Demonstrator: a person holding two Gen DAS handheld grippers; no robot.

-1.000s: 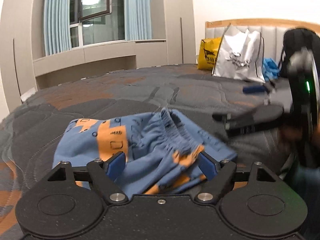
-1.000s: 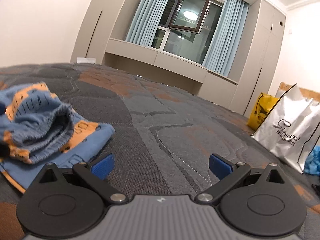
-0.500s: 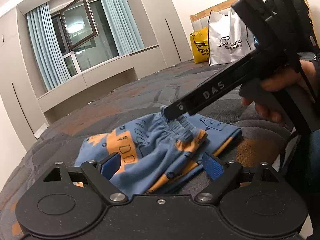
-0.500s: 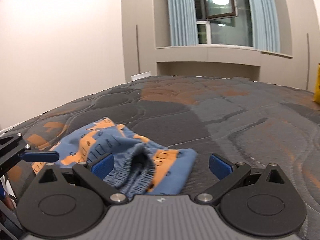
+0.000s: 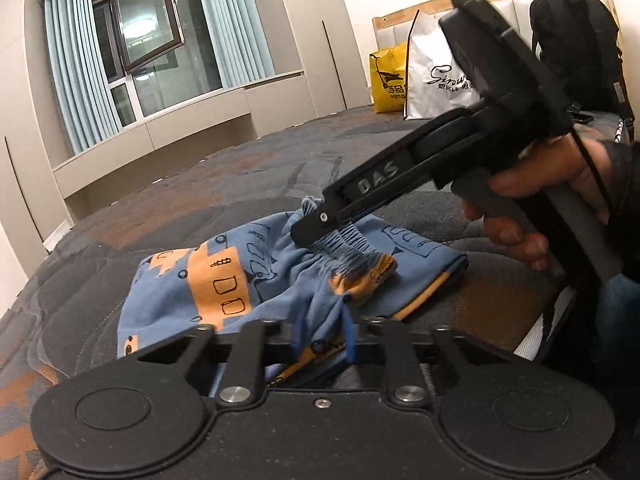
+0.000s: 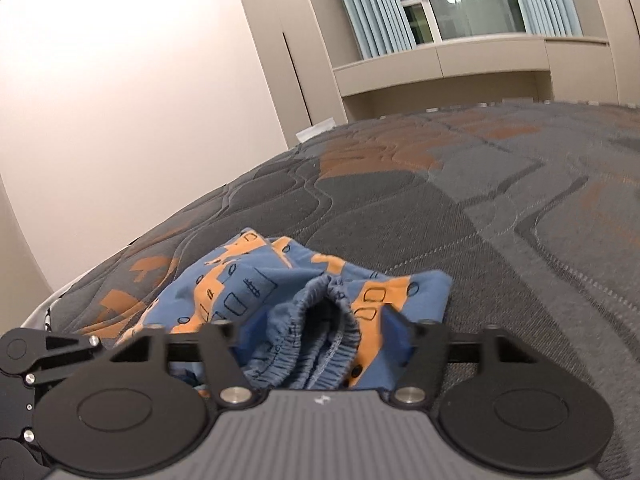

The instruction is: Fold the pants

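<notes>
Soft, light blue-and-orange printed cotton pants [image 5: 224, 280] lie crumpled on the grey quilted bed [image 6: 500, 208]; left tool [image 5: 324, 340] closing, pinching an edge; right tool [image 6: 316, 332] closing around the elastic waistband, the surest hold.

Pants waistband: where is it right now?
In the right wrist view the gathered waistband sits between the closing fingers of the right gripper, bottom centre, with the rest of the pants bunched on the bed.

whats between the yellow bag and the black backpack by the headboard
A white shopping bag stands between the yellow bag and black backpack, seen in the left wrist view.
</notes>
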